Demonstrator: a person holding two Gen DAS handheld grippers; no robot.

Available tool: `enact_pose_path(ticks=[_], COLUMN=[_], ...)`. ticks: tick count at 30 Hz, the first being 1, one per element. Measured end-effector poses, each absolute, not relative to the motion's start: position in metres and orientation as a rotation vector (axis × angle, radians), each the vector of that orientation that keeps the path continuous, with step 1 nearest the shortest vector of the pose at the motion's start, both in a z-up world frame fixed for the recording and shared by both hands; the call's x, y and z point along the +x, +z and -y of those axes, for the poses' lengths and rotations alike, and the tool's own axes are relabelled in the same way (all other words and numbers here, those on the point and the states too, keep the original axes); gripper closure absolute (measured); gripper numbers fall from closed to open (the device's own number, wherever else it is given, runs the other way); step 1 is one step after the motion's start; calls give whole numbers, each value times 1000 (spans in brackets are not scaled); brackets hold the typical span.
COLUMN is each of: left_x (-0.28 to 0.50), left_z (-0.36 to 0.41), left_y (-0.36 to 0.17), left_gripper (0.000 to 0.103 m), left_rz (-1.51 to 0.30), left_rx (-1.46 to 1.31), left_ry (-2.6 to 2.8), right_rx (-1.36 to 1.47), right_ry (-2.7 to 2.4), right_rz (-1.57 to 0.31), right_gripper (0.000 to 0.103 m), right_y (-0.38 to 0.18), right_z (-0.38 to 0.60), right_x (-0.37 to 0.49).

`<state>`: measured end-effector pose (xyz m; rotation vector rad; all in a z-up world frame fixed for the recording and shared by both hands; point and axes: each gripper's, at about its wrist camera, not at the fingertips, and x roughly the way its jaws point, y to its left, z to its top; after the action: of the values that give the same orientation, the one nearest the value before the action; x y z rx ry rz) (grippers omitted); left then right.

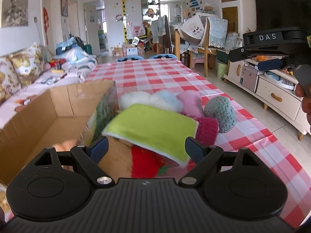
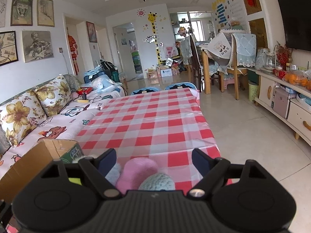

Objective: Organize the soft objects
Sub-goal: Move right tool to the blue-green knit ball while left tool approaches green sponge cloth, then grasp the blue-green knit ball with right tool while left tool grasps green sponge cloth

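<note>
A pile of soft things lies on the checked table (image 1: pixel 155 73) beside an open cardboard box (image 1: pixel 58 106). It holds a green cloth (image 1: pixel 151 128), white fluff (image 1: pixel 140 97), a pink piece (image 1: pixel 190 101), a grey-blue knit ball (image 1: pixel 221 112), a magenta piece (image 1: pixel 208 132) and a red plush (image 1: pixel 143 163). My left gripper (image 1: pixel 146 147) is open, its jaws wide around the near end of the pile. My right gripper (image 2: pixel 154 160) is open over the pink piece (image 2: pixel 140 172) and the knit ball (image 2: pixel 157 182), pressing nothing. It also shows as the right gripper (image 1: pixel 258 62) at the upper right.
The box (image 2: pixel 48 151) stands at the table's left edge, next to a sofa (image 2: pixel 38 116) with flowered cushions. Tiled floor (image 2: pixel 243 126) and a low cabinet (image 2: pixel 281 101) lie to the right. Dining chairs (image 2: pixel 229 62) stand beyond the table's far end. A hand (image 1: pixel 305 101) holds the right gripper.
</note>
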<state>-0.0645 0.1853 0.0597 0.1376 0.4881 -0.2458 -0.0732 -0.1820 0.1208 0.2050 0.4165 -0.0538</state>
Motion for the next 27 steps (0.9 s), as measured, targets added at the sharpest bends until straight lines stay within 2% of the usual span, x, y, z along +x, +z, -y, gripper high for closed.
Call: enact_pose_path(ticks=[10, 17, 27], left_x=[-59, -42, -39], left_z=[-189, -195, -190], left_y=[51, 53, 51], left_gripper=[0, 2, 2], left_rz=[-632, -635, -603], left_rx=[-144, -248, -252], left_ry=[-289, -279, -295], right_rx=[131, 102, 124], right_ry=[-51, -44, -31], right_rz=[-458, -476, -560], right_gripper=[16, 14, 12], right_y=[108, 102, 82], right_z=[181, 185, 194], right_x=[-62, -54, -33])
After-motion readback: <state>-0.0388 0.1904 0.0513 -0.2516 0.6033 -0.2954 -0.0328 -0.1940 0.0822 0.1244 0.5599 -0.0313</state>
